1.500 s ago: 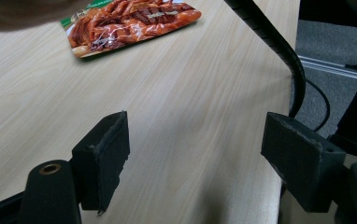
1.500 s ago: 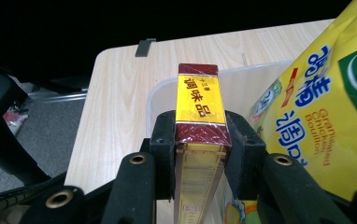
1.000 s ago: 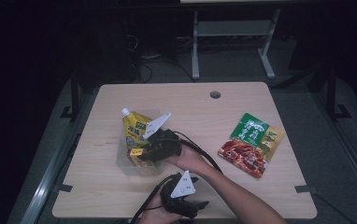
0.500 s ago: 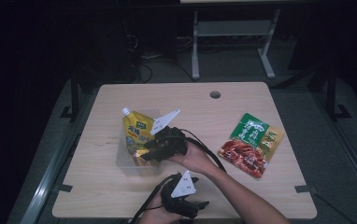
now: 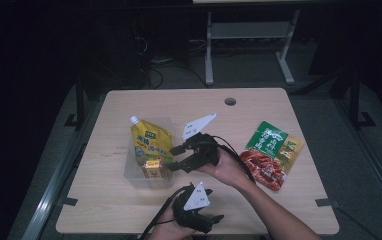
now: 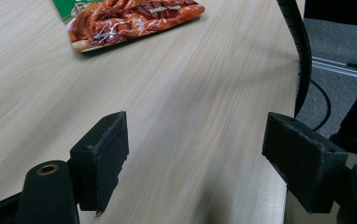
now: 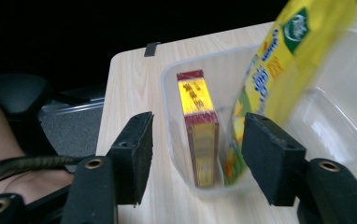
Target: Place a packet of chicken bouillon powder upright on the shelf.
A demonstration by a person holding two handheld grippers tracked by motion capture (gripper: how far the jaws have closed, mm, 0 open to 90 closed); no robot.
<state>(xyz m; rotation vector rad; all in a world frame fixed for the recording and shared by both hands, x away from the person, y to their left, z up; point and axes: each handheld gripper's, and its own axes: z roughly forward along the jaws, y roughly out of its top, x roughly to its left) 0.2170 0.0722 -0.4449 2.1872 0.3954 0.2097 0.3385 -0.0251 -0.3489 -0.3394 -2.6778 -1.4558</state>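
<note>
High view, yellow pouch (image 5: 150,141), writing unreadable

Bare table (image 5: 189,102) behind the tub (image 5: 131,172) — sausage packet (image 5: 271,152) blocks the right.

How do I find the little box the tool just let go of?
Look at the table's left half for the clear bin. Two things stand in it; the box is the short gold and red one, beside the tall yellow pouch with a white cap.
</note>
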